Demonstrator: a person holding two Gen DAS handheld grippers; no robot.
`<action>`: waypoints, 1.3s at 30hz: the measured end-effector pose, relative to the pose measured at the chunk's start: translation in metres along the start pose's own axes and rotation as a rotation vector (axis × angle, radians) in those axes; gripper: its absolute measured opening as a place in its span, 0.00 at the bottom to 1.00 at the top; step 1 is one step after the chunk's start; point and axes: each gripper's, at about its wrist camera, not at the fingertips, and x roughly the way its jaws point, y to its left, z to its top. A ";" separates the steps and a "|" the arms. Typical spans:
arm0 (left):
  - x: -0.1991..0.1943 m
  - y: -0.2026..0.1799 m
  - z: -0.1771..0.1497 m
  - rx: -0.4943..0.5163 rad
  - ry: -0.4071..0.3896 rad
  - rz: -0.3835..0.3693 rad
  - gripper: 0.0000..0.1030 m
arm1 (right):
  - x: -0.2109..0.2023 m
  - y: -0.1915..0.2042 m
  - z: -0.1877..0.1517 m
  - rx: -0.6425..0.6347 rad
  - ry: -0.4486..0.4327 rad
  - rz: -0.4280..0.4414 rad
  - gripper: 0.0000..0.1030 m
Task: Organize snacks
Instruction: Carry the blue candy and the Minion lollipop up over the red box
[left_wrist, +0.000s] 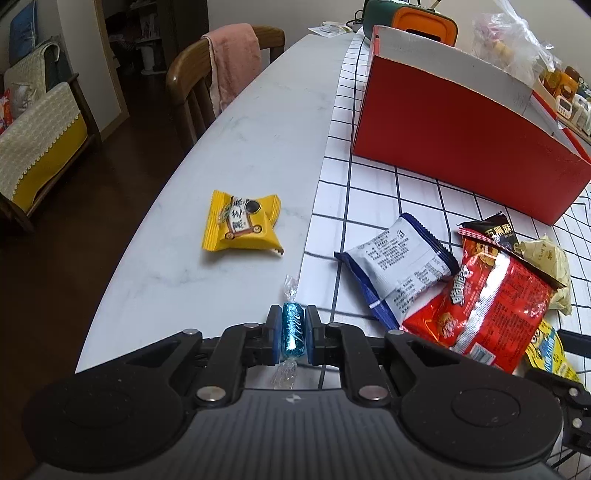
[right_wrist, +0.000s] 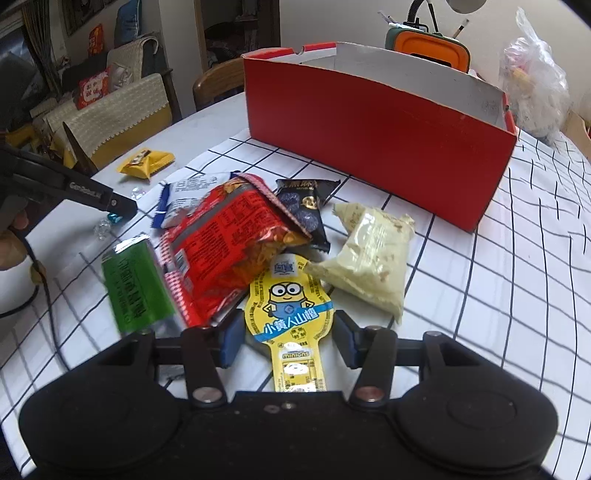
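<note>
left jaws: my left gripper (left_wrist: 291, 332) is clenched on the blue foil candy (left_wrist: 292, 331), both pads flat against its sides, twisted clear ends sticking out front and back.
right jaws: my right gripper (right_wrist: 286, 338) straddles the yellow minion snack (right_wrist: 291, 310); the pads sit either side of its round body with a sliver of gap showing, so i call them not yet gripping.
where the snacks lie: in the right wrist view the pile sits on the checked cloth (right_wrist: 517, 258) around 12 o'clock from my right jaws: red chip bag (right_wrist: 229, 243) at 11, green packet (right_wrist: 136, 284) at 10, pale cream packet (right_wrist: 365, 258) at 1, black sesame packet (right_wrist: 306, 206) at 12 behind the red bag.
strays: blue-and-white packet (left_wrist: 399, 266) at 2 o'clock of my left jaws, yellow cake packet (left_wrist: 242, 223) at 11 on the bare marble table (left_wrist: 258, 129).
target: red box (right_wrist: 376, 147), open-topped, far at 12 to 1 o'clock in both views; its inside is hidden from me.
step in hand, my judgement: close the right pads on the minion snack.
how to do it well: squeeze across the stiff round part, not the thin handle; lift straight, since the red chip bag overlaps its top edge and may drag.
risk: the flat card may bow or slip out.
left side advice: keep the candy pinched; carry it high over the box wall.
</note>
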 end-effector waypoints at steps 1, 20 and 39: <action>-0.001 0.001 -0.001 -0.002 -0.001 -0.005 0.12 | -0.004 0.001 -0.002 -0.001 -0.002 0.003 0.49; -0.052 -0.005 -0.004 0.005 -0.092 -0.065 0.12 | -0.070 0.009 -0.008 0.016 -0.139 -0.012 0.49; -0.080 -0.067 0.081 0.092 -0.319 -0.034 0.12 | -0.076 -0.045 0.077 0.065 -0.327 -0.197 0.49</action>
